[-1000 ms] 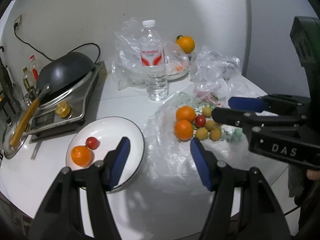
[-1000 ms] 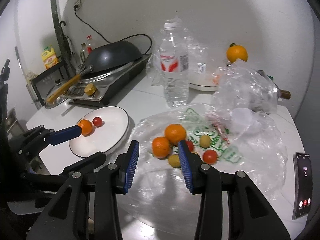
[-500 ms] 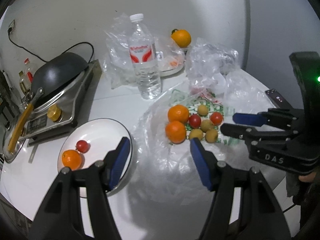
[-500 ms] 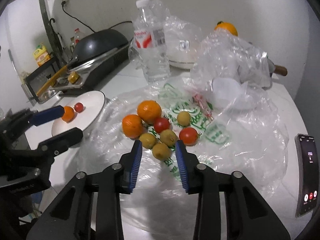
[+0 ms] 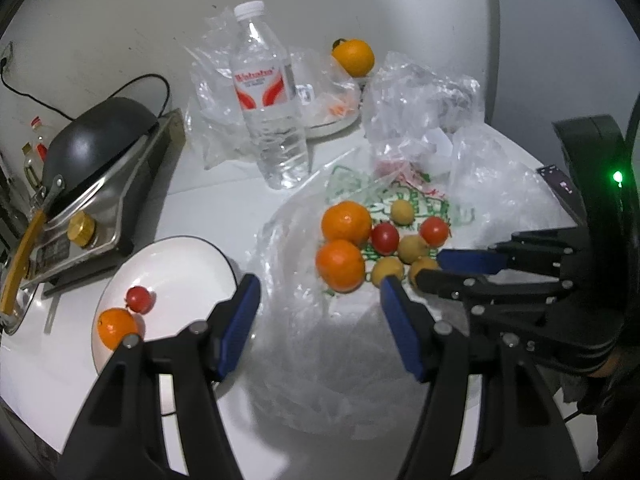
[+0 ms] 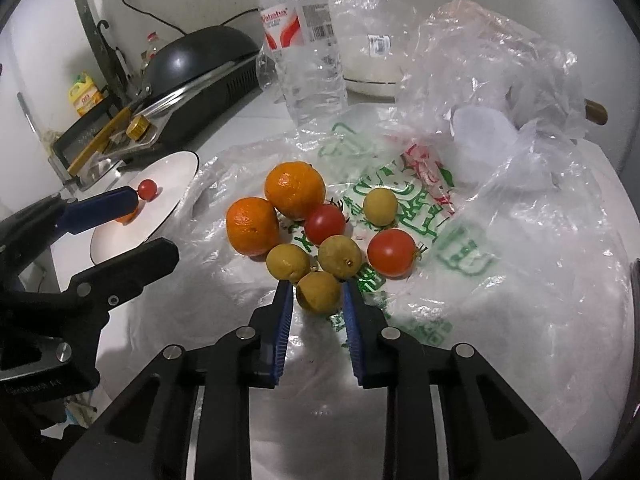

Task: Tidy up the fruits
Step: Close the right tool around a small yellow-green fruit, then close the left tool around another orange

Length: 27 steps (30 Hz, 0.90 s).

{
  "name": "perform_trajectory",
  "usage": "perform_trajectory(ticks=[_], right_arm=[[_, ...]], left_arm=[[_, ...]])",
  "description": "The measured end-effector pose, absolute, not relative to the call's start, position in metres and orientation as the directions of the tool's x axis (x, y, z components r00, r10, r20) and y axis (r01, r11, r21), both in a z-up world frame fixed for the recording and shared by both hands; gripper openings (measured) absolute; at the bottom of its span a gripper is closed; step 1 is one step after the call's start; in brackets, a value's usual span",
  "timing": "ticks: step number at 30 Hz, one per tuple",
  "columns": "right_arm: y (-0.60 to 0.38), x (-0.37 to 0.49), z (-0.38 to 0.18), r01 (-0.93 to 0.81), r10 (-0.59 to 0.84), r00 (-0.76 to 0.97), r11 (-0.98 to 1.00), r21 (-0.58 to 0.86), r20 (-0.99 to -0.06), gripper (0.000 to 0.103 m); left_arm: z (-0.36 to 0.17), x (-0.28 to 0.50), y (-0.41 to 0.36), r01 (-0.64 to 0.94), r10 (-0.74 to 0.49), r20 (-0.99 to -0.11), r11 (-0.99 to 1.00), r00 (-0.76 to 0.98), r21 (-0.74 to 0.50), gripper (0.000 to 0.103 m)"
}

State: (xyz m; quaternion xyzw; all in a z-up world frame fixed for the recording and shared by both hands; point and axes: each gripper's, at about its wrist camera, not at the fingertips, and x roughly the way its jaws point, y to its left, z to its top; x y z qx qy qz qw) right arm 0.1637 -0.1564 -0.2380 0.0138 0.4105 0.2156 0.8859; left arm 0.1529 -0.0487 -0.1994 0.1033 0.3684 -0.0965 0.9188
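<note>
Right gripper [image 6: 316,296]: closed on the nearest yellow-brown fruit [image 6: 318,293], which is pinched between the blue pads.
Left gripper [image 5: 320,308]: held open and empty above the plastic bag [image 5: 304,340].
Fruit pile: on the bag, oranges at 10 o'clock of the gripped fruit.
White plate [image 5: 180,264]: at 9 o'clock of the pile; an orange [image 5: 116,328] and a tomato [image 5: 140,299] are carried.

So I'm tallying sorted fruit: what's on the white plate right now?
On the white plate: one orange and one small tomato. The left claw hides the plate's near edge; anything there can't be seen.
</note>
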Motion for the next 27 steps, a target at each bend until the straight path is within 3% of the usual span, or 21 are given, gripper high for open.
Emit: perform_trajectory(ticks=[19,24,27], right_arm=[[-0.162,0.17,-0.239,-0.382,0.421,0.56,0.896,0.229,-0.713,0.025],[-0.169,0.165,-0.228,-0.373,0.422,0.585,0.898,0.232,-0.692,0.025],[-0.171,0.162,-0.223,-0.367,0.42,0.598,0.901,0.232,-0.683,0.025]], left_arm=[[-0.224,0.186,-0.067,0.374,-0.13,-0.701,0.904,0.701,0.207,0.062],[-0.238,0.193,-0.074,0.433,-0.136,-0.725,0.869,0.675,0.24,0.044],[-0.241,0.197,-0.076,0.448,-0.135,-0.731,0.858,0.669,0.252,0.044]])
